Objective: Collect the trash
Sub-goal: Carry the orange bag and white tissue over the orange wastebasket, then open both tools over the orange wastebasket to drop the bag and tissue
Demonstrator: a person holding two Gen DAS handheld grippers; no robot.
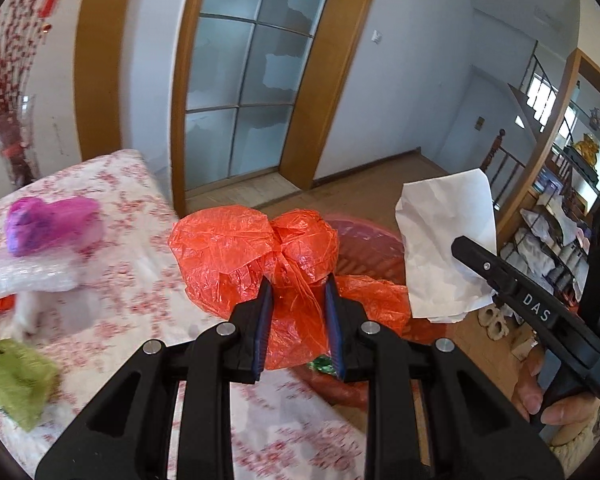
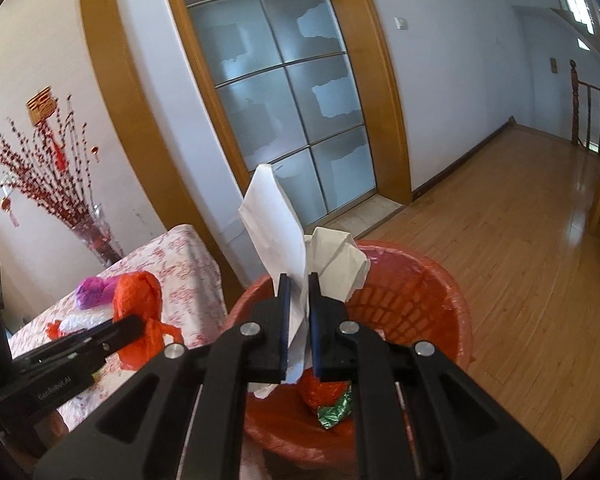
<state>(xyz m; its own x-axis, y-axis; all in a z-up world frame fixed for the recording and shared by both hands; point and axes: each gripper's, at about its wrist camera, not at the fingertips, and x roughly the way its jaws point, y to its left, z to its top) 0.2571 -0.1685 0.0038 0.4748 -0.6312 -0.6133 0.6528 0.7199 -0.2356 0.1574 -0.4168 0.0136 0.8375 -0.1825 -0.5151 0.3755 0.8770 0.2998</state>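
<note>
Left gripper point(image 1: 298, 280) is clamping orange plastic bag point(image 1: 252, 248), hanging over surface point(image 1: 140, 280) edge next to red bin point(image 2: 440, 292). Right gripper point(image 2: 299, 280) is pinching white crumpled paper point(image 2: 276, 224) above bin w/ foil scraps inside.

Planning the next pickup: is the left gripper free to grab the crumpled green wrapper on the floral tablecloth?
Probably not yet: the left gripper is shut on an orange plastic bag, though the green wrapper lies uncovered.
</note>
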